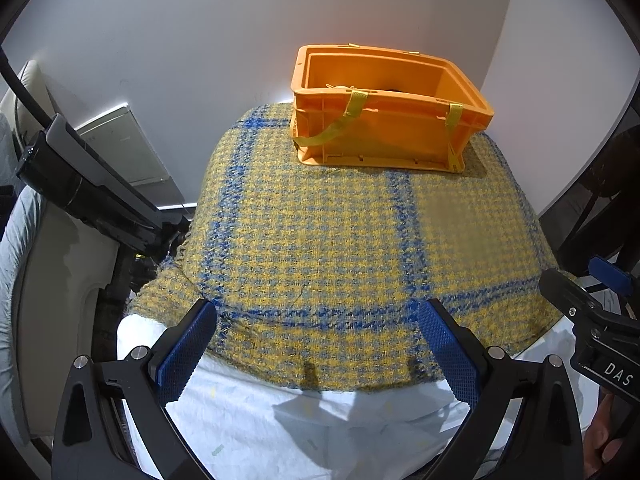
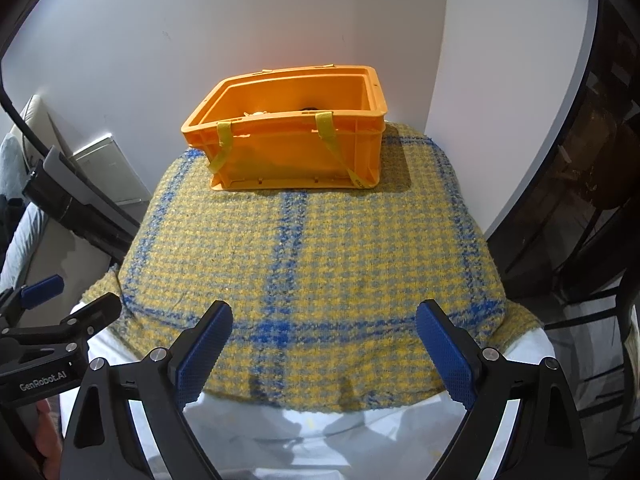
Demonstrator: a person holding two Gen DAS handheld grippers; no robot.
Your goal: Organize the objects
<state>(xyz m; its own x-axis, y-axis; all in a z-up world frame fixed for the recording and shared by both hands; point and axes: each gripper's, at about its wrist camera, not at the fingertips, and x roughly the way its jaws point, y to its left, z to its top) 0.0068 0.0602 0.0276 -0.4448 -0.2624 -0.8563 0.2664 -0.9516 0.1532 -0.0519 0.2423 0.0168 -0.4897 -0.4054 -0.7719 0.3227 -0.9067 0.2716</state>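
Both grippers' fingers (image 1: 188,344) (image 2: 204,344) spread apart, empty; orange crate (image 1: 384,136) (image 2: 288,152) well beyond them.

The checked blanket (image 2: 320,264) lies bare from its near edge back; only the orange crate (image 2: 288,148) blocks the far edge, by the wall.

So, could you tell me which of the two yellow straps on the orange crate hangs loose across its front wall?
The left strap on the orange crate: it sags diagonally toward the lower left corner, whereas the right strap shows only as a short piece below the rim.

Crate (image 1: 384,128) on the blanket's (image 1: 320,240) far end, near the wall (image 1: 200,40).
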